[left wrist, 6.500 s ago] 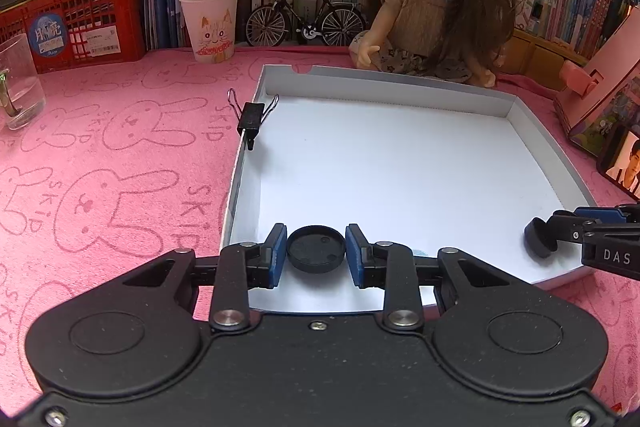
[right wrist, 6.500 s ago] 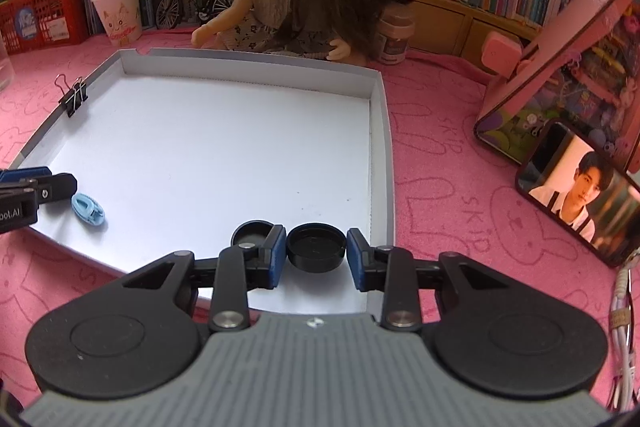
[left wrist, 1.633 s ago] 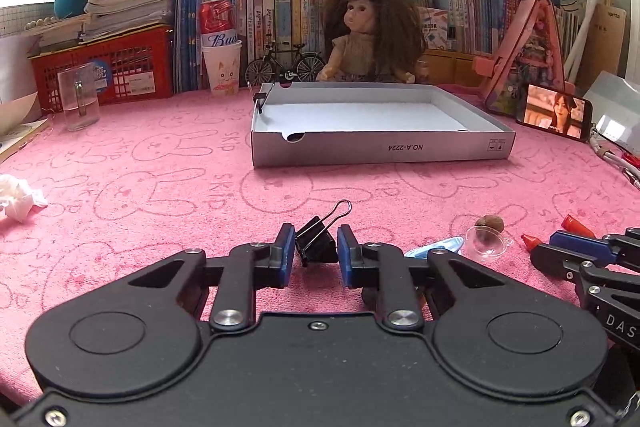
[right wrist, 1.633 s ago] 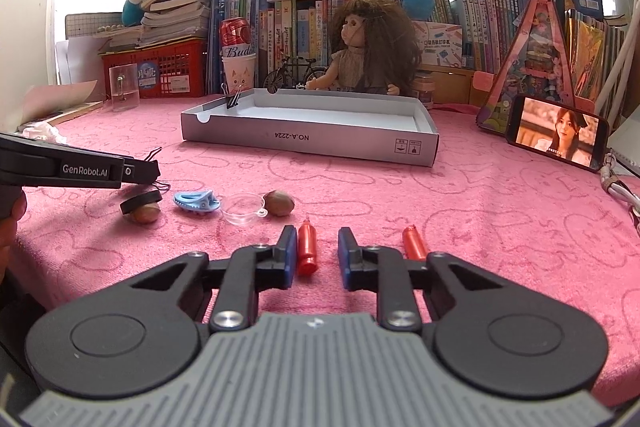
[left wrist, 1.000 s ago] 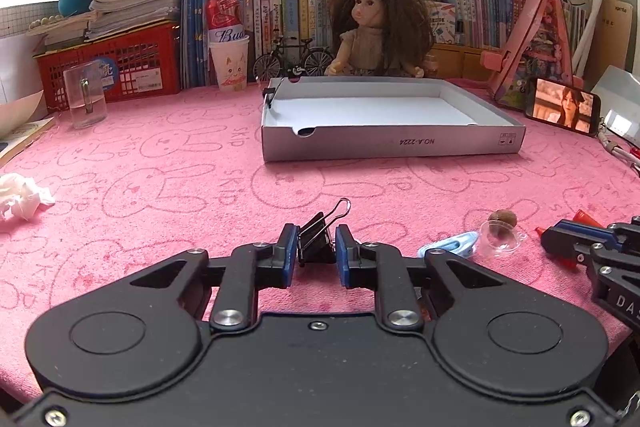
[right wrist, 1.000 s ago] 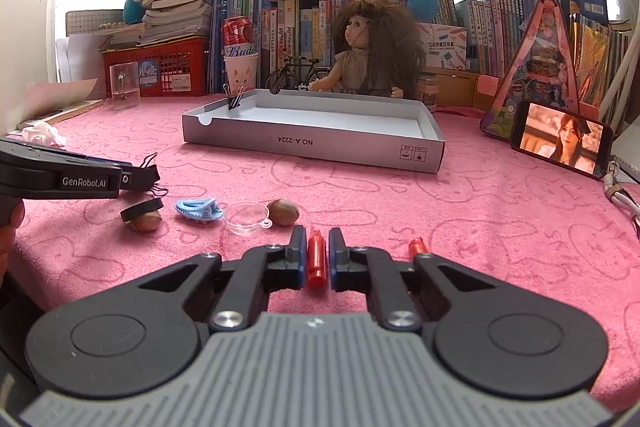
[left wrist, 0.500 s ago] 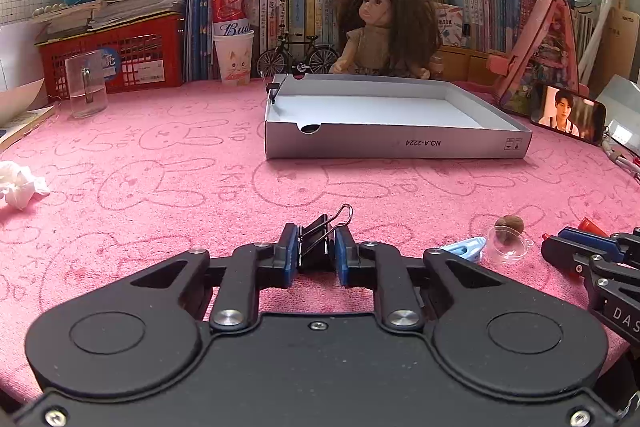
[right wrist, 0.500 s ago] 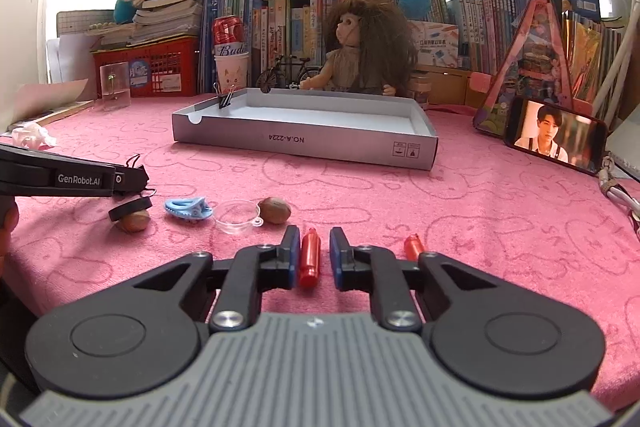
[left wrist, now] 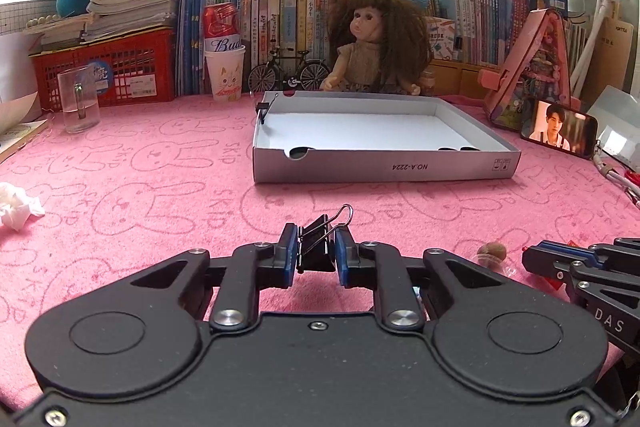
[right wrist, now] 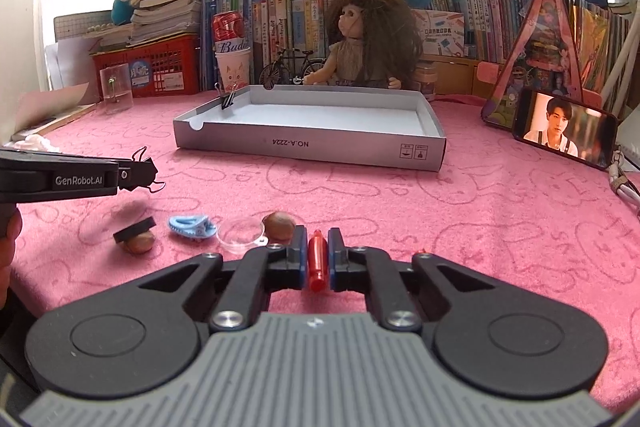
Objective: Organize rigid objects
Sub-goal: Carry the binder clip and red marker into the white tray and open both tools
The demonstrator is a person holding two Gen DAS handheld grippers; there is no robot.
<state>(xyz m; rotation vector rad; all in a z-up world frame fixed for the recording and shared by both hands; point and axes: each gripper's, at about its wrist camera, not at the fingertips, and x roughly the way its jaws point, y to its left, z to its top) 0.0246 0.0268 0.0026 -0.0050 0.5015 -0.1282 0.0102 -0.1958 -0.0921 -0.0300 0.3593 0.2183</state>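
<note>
My left gripper (left wrist: 316, 253) is shut on a black binder clip (left wrist: 318, 245) and holds it above the pink cloth; it also shows in the right wrist view (right wrist: 140, 173). My right gripper (right wrist: 318, 259) is shut on a red pen cap (right wrist: 317, 261), lifted off the cloth. The grey box lid (left wrist: 384, 169) (right wrist: 312, 145) lies ahead, with another binder clip (left wrist: 263, 109) clipped on its left wall and black caps (left wrist: 460, 149) inside. On the cloth lie a black cap on a nut (right wrist: 136, 233), a blue clip (right wrist: 192, 225), a clear cap (right wrist: 240, 233) and a nut (right wrist: 280, 225).
A doll (left wrist: 374, 51), model bicycle (left wrist: 288, 73), paper cup with can (left wrist: 223, 67) and red crate (left wrist: 108, 69) stand behind the lid. A phone (right wrist: 566, 127) leans at the right, a glass (left wrist: 78, 99) and crumpled tissue (left wrist: 18, 205) at the left.
Both grippers have risen with their loads and moved a little toward the lid. The right gripper closed on the red cap about a second ago.
</note>
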